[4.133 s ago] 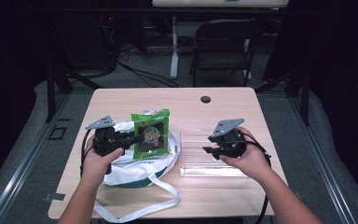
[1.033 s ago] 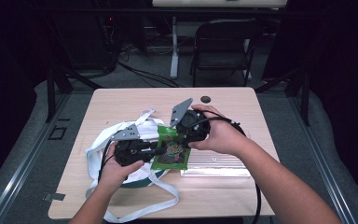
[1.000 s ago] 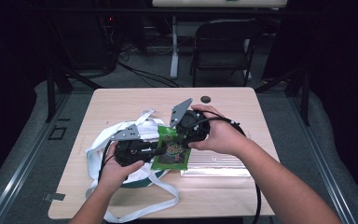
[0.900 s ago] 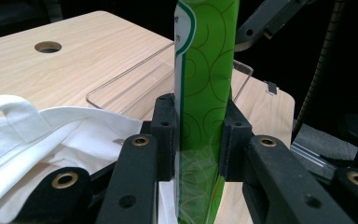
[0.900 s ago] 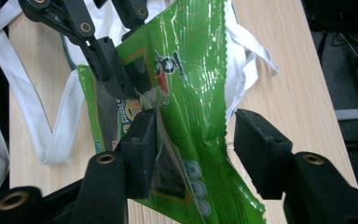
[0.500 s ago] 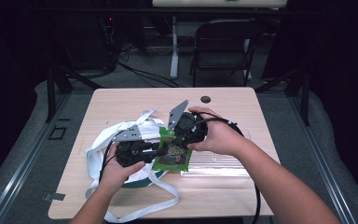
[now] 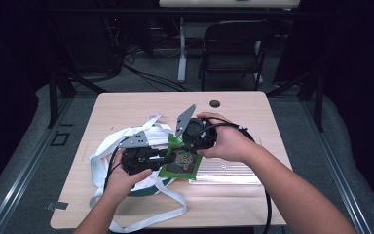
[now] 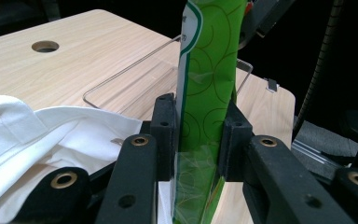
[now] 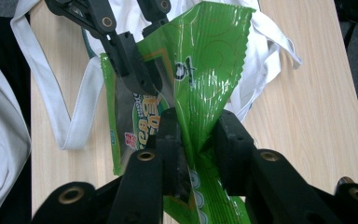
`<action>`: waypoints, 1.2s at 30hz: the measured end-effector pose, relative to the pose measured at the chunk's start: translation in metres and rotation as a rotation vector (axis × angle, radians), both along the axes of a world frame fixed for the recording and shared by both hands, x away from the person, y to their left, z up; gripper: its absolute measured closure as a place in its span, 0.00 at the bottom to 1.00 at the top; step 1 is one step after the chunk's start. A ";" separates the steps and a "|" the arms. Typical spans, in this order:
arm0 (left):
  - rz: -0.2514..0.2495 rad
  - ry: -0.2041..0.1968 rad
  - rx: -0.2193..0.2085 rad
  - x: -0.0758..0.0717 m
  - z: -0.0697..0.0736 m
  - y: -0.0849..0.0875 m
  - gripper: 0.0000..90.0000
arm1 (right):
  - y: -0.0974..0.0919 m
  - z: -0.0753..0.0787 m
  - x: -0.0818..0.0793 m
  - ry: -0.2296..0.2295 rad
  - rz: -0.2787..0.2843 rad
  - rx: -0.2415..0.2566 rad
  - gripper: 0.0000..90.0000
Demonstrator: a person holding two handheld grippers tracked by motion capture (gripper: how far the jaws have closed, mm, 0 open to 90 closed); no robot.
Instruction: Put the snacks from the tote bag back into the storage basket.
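High view: left gripper [image 7: 161, 155] clamped green snack bag [image 7: 179, 162]; right gripper [image 7: 189, 144] jaws had just been closing, pinching it too.

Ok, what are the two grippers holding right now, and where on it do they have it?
Both hold the green snack packet. The left gripper pinches one edge; the right gripper, jaws just closing, clamps the packet's side, which bunches between its pads.
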State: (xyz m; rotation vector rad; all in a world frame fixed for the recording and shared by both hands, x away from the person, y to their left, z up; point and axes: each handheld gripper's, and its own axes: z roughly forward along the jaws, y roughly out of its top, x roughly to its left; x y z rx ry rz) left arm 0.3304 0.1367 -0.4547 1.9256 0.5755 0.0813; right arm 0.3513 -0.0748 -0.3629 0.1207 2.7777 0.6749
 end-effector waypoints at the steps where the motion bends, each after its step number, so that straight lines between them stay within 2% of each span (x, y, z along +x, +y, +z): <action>1: -0.002 0.001 0.000 0.000 0.000 0.000 0.80 | 0.000 0.000 0.000 0.001 0.004 -0.001 0.83; 7: 0.003 -0.004 -0.007 0.000 0.000 0.000 0.78 | -0.001 0.002 -0.002 0.012 0.017 -0.011 0.86; 16: 0.008 -0.010 -0.027 -0.001 0.001 0.000 0.76 | -0.001 0.007 -0.003 0.002 0.033 -0.024 0.87; 36: 0.038 -0.004 -0.032 0.002 0.002 0.005 0.68 | -0.006 0.014 -0.002 -0.035 0.020 -0.041 0.87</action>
